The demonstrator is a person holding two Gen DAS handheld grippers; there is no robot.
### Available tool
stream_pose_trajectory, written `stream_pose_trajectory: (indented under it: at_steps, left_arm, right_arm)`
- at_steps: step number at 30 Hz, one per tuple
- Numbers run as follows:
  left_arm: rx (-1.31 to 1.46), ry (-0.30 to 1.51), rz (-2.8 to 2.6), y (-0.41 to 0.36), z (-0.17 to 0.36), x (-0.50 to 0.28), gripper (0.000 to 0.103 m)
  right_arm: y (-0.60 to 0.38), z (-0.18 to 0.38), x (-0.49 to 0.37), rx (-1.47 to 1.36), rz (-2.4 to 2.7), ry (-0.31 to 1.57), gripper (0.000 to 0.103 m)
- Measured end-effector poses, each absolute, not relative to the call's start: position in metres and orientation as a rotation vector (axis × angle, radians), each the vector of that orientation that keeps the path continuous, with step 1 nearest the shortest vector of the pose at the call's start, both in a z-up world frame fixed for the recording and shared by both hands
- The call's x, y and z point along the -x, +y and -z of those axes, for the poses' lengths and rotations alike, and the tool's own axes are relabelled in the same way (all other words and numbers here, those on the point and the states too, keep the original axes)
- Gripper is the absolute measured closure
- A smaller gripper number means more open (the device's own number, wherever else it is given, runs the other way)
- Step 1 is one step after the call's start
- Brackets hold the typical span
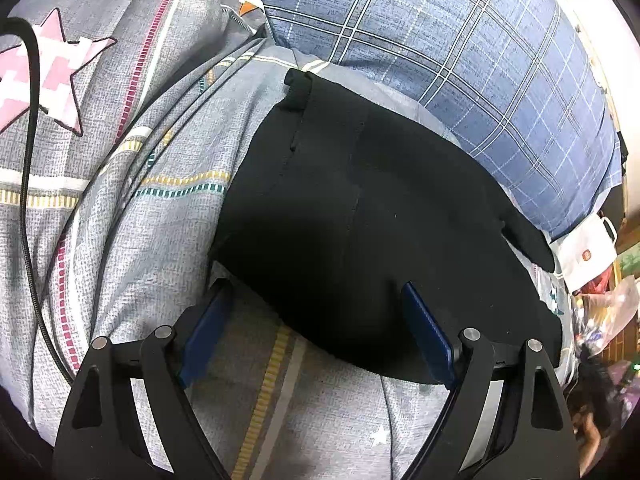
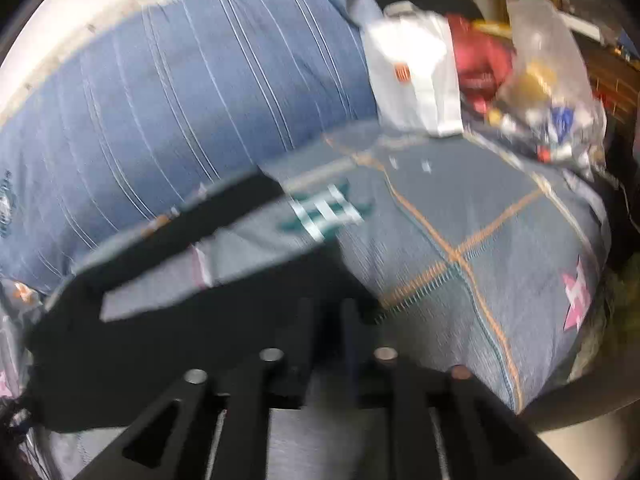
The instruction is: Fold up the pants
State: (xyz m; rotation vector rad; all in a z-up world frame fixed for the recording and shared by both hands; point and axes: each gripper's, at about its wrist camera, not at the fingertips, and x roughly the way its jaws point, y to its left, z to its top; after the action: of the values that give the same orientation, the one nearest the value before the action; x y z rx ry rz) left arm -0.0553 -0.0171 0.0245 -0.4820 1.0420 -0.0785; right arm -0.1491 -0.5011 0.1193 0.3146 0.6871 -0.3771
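Black pants (image 1: 360, 216), folded compact on the grey bedspread (image 1: 160, 220) beside the blue plaid pillow (image 1: 460, 52); left gripper (image 1: 316, 320) fingers wide over their near edge, apparently released; right gripper (image 2: 326, 320) fingers narrow, grip indiscernible through blur.

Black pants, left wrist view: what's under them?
The black pants lie on the grey patterned bedspread, which shows on their left and near sides. The blue plaid pillow lies beyond them. Anything directly beneath the fabric is covered.
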Motion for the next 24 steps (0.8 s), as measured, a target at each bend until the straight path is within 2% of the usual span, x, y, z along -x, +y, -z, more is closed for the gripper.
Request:
stream_pose_trajectory:
  at_steps: [2, 4, 5, 6, 7, 9, 11, 14, 22, 23, 24]
  left_arm:
    - [0.469, 1.040, 0.080, -0.020, -0.025, 0.054, 0.017]
    - [0.461, 1.042, 0.095, -0.024, -0.026, 0.052, 0.017]
    - [0.462, 1.040, 0.111, -0.026, -0.027, 0.051, 0.022]
    - [0.461, 1.036, 0.116, -0.027, -0.028, 0.052, 0.035]
    - [0.445, 1.034, 0.115, -0.029, -0.029, 0.053, 0.043]
    - [0.420, 1.029, 0.116, -0.030, -0.031, 0.053, 0.065]
    - [0.428, 1.031, 0.130, -0.027, -0.032, 0.053, 0.070]
    - [0.456, 1.022, 0.147, -0.020, -0.037, 0.052, 0.073]
    - [0.450, 1.013, 0.173, -0.023, -0.043, 0.047, 0.073]
    - [0.453, 1.013, 0.175, -0.023, -0.044, 0.047, 0.073]
    - [0.454, 1.013, 0.177, -0.022, -0.045, 0.047, 0.073]
  right_arm:
    - [-0.478, -0.132, 0.146, -0.314, 0.233, 0.639, 0.054]
    - [-0.444, -0.133, 0.137, -0.300, 0.024, 0.644, 0.054]
    - [-0.428, -0.130, 0.131, -0.290, -0.065, 0.658, 0.054]
    - [-0.403, -0.124, 0.124, -0.267, -0.179, 0.675, 0.054]
    - [-0.382, -0.118, 0.120, -0.234, -0.254, 0.691, 0.054]
    - [-0.341, -0.106, 0.115, -0.148, -0.367, 0.716, 0.054]
    - [-0.296, -0.090, 0.115, -0.007, -0.474, 0.737, 0.054]
    - [-0.261, -0.071, 0.119, 0.134, -0.533, 0.726, 0.054]
    - [-0.234, -0.041, 0.114, 0.386, -0.495, 0.744, 0.054]
    - [-0.231, -0.038, 0.111, 0.412, -0.470, 0.741, 0.057]
    - [-0.230, -0.036, 0.108, 0.420, -0.458, 0.748, 0.068]
